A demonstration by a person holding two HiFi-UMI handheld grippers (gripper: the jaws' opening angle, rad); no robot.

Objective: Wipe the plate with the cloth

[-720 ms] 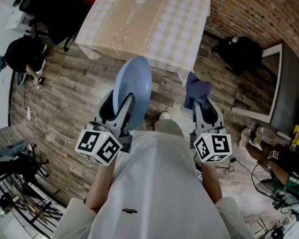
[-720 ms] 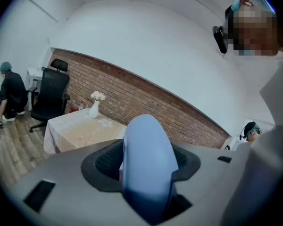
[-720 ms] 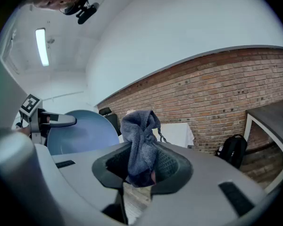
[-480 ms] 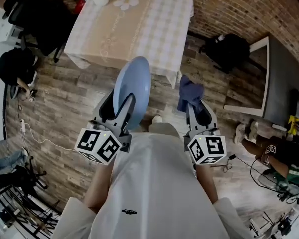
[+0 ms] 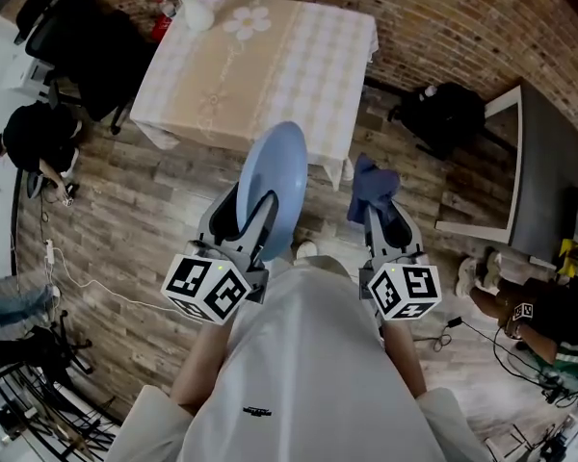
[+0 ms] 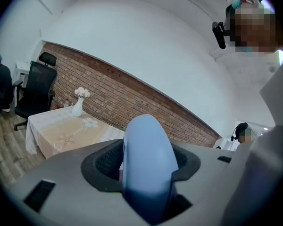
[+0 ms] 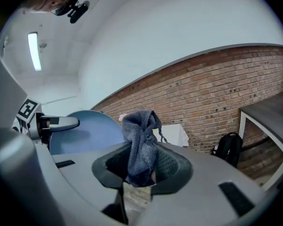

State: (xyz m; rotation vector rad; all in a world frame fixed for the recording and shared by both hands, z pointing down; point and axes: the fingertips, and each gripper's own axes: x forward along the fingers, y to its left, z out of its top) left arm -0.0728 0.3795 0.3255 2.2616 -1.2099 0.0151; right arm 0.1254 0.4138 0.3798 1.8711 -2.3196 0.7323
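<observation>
Right, left gripper (image 5: 254,221) clamped on the blue plate (image 5: 277,166), standing on edge at eleven o'clock — right gripper (image 5: 382,218) pinching the dark blue cloth (image 5: 371,183) at one o'clock, near the plate but apart; table (image 5: 270,65) at twelve

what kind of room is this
Probably an indoor workroom or studio, not a home kitchen: a bare brick wall, a wood-plank floor, a black office chair, and a lone cloth-covered table with a vase.
</observation>
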